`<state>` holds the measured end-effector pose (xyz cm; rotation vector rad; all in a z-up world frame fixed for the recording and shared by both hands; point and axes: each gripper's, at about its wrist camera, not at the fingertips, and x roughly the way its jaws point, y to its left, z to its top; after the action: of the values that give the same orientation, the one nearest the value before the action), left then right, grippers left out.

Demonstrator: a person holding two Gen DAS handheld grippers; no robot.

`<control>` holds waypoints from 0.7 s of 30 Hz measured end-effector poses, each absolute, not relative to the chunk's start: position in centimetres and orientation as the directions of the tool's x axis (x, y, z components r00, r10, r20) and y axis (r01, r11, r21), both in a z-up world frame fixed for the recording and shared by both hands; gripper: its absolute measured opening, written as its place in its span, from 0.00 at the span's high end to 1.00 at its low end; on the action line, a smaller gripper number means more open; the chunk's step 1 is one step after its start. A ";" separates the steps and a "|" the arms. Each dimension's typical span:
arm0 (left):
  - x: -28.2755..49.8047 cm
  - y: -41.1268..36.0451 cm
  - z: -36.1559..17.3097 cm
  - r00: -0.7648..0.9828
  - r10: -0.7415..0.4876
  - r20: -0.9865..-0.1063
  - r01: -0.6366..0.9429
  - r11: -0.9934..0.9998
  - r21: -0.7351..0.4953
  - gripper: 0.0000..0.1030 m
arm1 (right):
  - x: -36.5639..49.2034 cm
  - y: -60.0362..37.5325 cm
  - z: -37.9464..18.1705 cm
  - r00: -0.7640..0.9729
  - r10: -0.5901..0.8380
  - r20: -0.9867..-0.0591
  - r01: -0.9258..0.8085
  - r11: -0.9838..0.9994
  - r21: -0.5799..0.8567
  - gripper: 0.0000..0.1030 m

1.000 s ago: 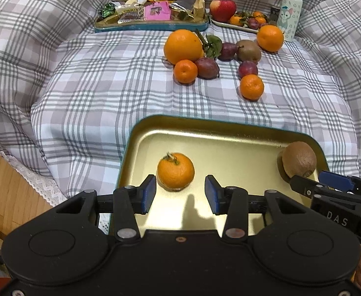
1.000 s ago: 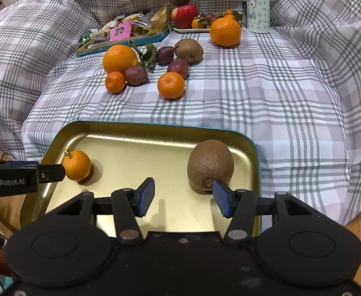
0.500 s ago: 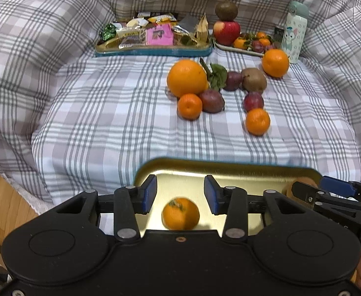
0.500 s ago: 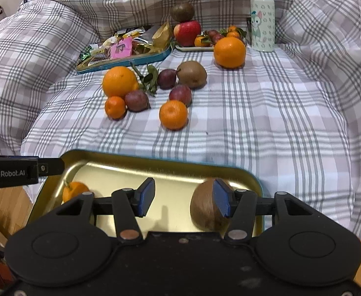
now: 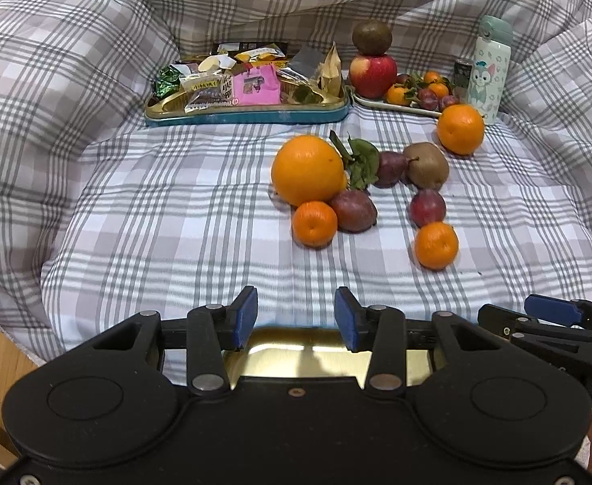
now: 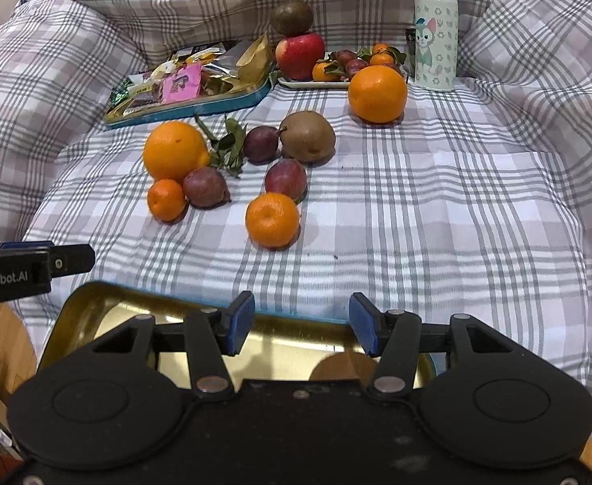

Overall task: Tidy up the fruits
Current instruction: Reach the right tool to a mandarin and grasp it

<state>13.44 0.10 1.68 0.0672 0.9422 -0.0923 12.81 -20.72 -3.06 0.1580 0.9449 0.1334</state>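
Note:
A gold tray [image 5: 296, 353] [image 6: 93, 307] lies at the near edge of the checked cloth, mostly hidden behind both grippers. A kiwi [image 6: 336, 365] in it peeks out under my right gripper. Loose fruit lies mid-cloth: a big orange [image 5: 308, 169] [image 6: 173, 150], two mandarins [image 5: 314, 223] [image 6: 271, 219], dark plums [image 5: 427, 207] [image 6: 285, 178], a kiwi [image 5: 426, 165] [image 6: 307, 136] and another orange [image 5: 460, 128] [image 6: 377, 93]. My left gripper [image 5: 295, 318] and right gripper [image 6: 302, 323] are open and empty above the tray's far rim.
At the back stand a teal tray of snack packets [image 5: 247, 93] [image 6: 190, 89], a white plate of small fruit [image 5: 409, 99] with a red apple [image 6: 300, 54] and a kiwi on top, and a pale green bottle [image 5: 491, 68] [image 6: 435, 28]. Quilt folds rise around.
Both grippers have lifted and pulled back from the tray. The mandarin in the tray has dropped out of sight and the tray kiwi is nearly hidden. Both stay open.

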 end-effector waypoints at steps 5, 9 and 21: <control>14.8 0.1 1.3 0.583 -0.054 -0.810 0.113 0.993 0.016 0.51 | 14.5 -20.3 -3.5 0.573 0.187 -0.798 -0.047 0.980 0.196 0.46; 15.9 0.1 0.7 0.576 -0.060 -0.815 0.118 0.993 0.010 0.51 | 15.6 -19.7 -3.9 0.564 0.195 -0.803 -0.058 0.979 0.197 0.46; 18.2 -0.2 -0.4 0.563 -0.071 -0.823 0.145 0.989 0.013 0.51 | 18.5 -18.6 -4.5 0.563 0.203 -0.801 -0.059 0.977 0.207 0.46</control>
<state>18.18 -0.23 -0.42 0.0825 0.9645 -0.1273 18.46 -18.59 -4.48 0.1632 0.9610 0.1552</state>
